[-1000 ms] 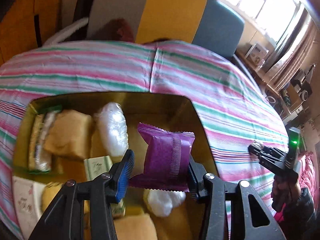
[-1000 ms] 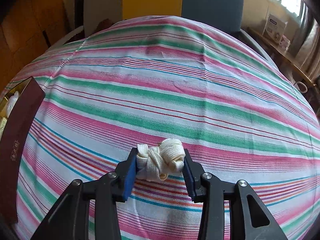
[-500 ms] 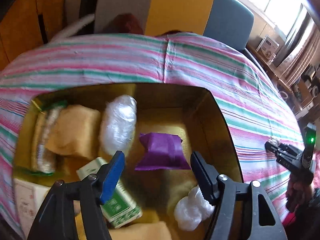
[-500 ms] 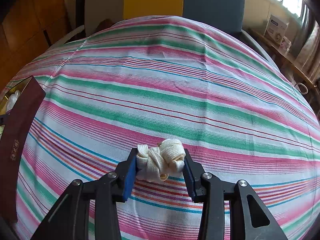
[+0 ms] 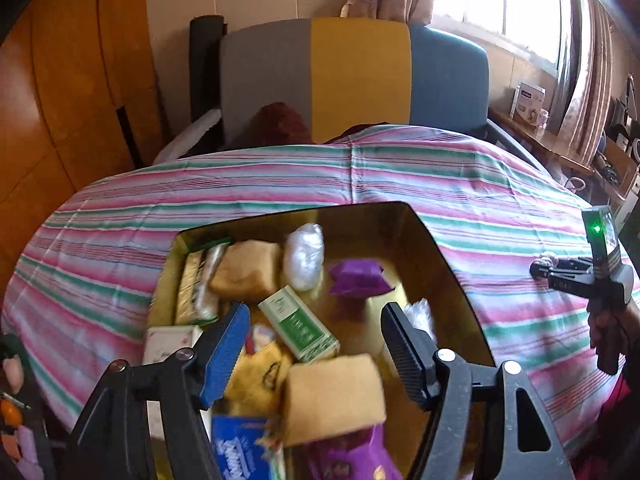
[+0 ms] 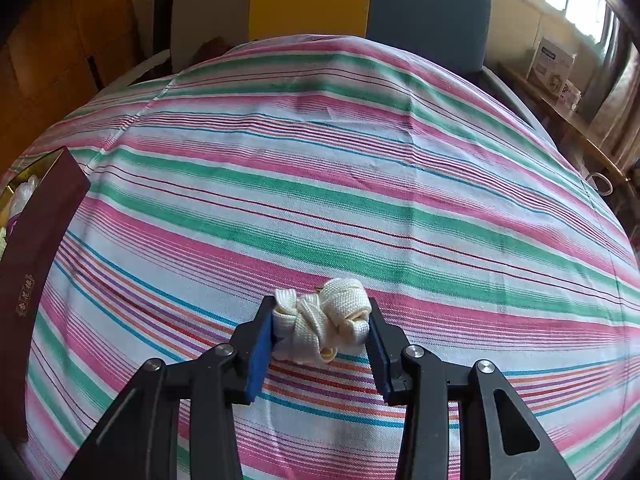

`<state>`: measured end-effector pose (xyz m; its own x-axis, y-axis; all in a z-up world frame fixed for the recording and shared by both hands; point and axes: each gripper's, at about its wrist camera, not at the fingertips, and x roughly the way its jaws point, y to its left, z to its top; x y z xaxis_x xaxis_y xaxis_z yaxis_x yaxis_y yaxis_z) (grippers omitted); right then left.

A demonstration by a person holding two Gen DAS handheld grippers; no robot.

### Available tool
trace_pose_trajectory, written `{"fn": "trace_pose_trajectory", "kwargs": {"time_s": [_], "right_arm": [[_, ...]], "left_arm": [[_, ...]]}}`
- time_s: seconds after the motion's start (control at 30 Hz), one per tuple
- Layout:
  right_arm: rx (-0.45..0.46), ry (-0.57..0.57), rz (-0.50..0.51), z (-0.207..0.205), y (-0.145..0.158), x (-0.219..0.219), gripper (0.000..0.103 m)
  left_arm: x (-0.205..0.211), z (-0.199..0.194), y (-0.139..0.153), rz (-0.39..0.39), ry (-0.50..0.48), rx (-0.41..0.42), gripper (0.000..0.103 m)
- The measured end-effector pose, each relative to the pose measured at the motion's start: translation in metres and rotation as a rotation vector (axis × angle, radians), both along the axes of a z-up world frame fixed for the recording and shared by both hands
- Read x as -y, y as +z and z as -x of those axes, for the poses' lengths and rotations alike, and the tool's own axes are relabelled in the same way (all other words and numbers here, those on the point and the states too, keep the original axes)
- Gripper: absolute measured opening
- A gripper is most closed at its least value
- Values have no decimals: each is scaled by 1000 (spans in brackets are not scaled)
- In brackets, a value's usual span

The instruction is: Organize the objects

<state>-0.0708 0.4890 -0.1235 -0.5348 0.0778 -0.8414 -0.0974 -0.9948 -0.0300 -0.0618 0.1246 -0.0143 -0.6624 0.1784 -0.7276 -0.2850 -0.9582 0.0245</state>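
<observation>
Left wrist view first: our left gripper [image 5: 312,344] has just been opening and its jaws now stand wide apart with nothing between them. Straight ahead of it, a bit further in, the purple packet [image 5: 359,278] lies on the floor of the gold box [image 5: 452,276], so we'd call that one put away. The box is filling up nicely: a tan sponge [image 5: 246,270] and a clear wrapped bundle [image 5: 304,255] sit beyond the left finger, a green carton [image 5: 298,324] lies between the fingers, and another tan sponge [image 5: 334,396] is close under the gripper. Down by the bottom edge it's blurry, something blue and something purple, can't tell what exactly. Off to the far right we can see our right gripper [image 5: 538,269] over the striped cloth [image 5: 280,184].

Right wrist view: the right gripper is clamped on a knotted white strap [image 6: 324,326], held just above the cloth, and the box edge [image 6: 36,220] is well off to the left. The cloth ahead of it looks bare.

So our guess: nearly done. What's left is carrying that strap over and dropping it in the box.
</observation>
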Motion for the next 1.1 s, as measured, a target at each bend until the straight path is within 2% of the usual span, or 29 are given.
{"fn": "trace_pose_trajectory", "kwargs": {"time_s": [0.2, 0.4, 0.53, 0.7, 0.8, 0.93, 1.1], "right_arm": [[-4, -8, -21, -2, 0, 3, 42], [37, -98, -53, -2, 5, 12, 40], [14, -112, 8, -12, 24, 31, 39], [-107, 27, 97, -24, 75, 95, 39], [-142, 145, 127, -22, 95, 145, 39], [-118, 259, 159, -8, 98, 209, 40], [-40, 326, 151, 16, 81, 263, 40]], "left_arm": [[20, -17, 4, 3, 20, -13, 69], [41, -25, 0, -1, 48, -12, 69], [55, -29, -2, -16, 66, -18, 69], [80, -29, -2, -48, 124, -18, 69], [94, -30, -3, -58, 160, -16, 69], [110, -33, -4, -64, 195, -16, 69], [119, -35, -6, -46, 208, -26, 69]]}}
